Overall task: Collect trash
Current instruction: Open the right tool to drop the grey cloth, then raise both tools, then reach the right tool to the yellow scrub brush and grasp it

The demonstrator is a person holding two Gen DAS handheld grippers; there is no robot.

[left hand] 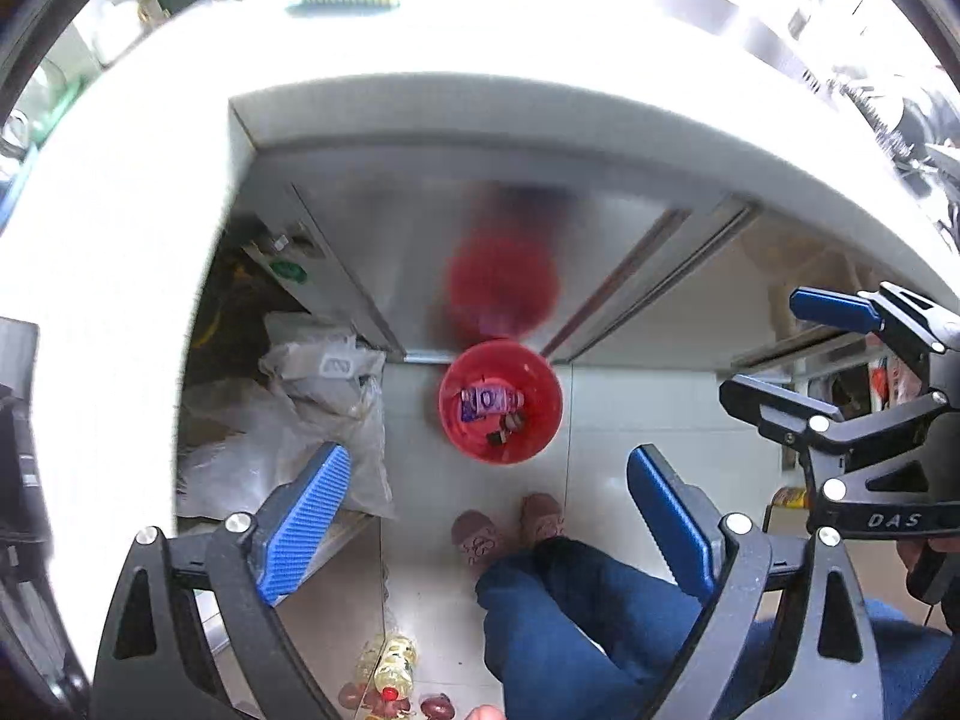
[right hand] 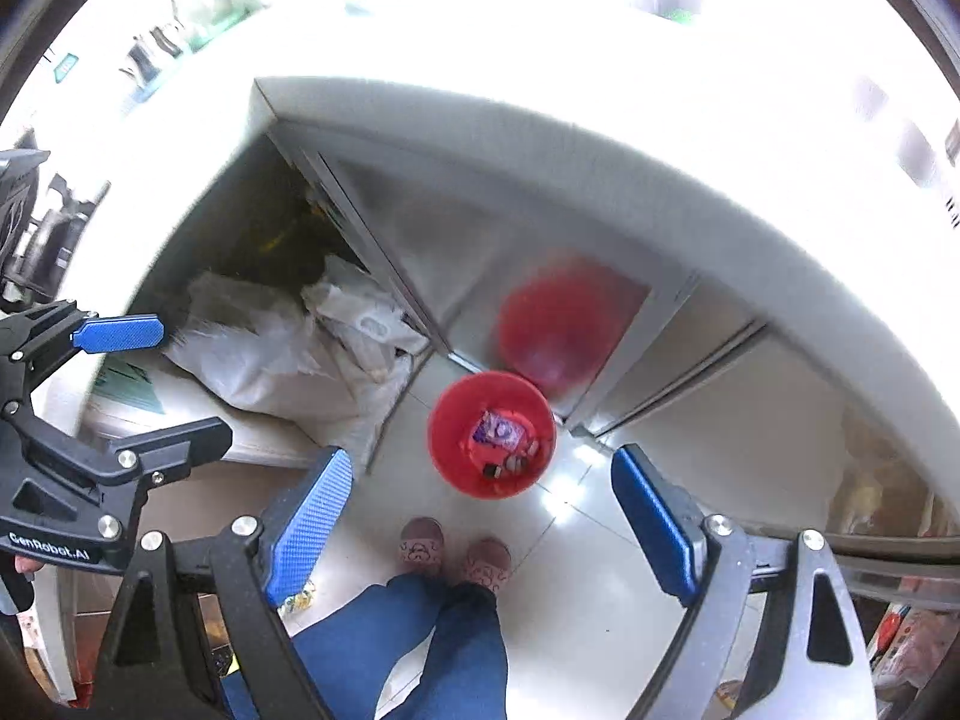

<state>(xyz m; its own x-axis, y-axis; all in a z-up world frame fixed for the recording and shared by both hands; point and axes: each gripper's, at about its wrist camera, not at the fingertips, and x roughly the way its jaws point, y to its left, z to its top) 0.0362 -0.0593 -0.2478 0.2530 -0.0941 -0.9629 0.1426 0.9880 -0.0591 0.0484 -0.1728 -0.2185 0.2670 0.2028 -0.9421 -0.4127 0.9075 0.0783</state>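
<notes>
**Kitchen floor station: both grippers empty above the trash bin**

We look steeply down past a white counter edge (left hand: 540,114) onto a pale tiled floor (left hand: 630,420) fronted by brushed-metal cabinet doors (left hand: 384,240). At far left we note crumpled plastic bags (left hand: 312,396) piled in an open cabinet bay. Next, the left gripper (left hand: 486,522) stands with its blue pads spread wide and nothing between them. At centre, a red bin (left hand: 501,401) sits on the tiles just in front of the metal doors, which carry its blurred red reflection. Inside the bin lie a purple-and-white wrapper (left hand: 483,403) and some small dark scraps. Below it we see the person's slippers (left hand: 510,531) and blue trouser legs (left hand: 600,618). To the right, the right gripper (right hand: 480,522) likewise hangs released and empty above the bin.
</notes>
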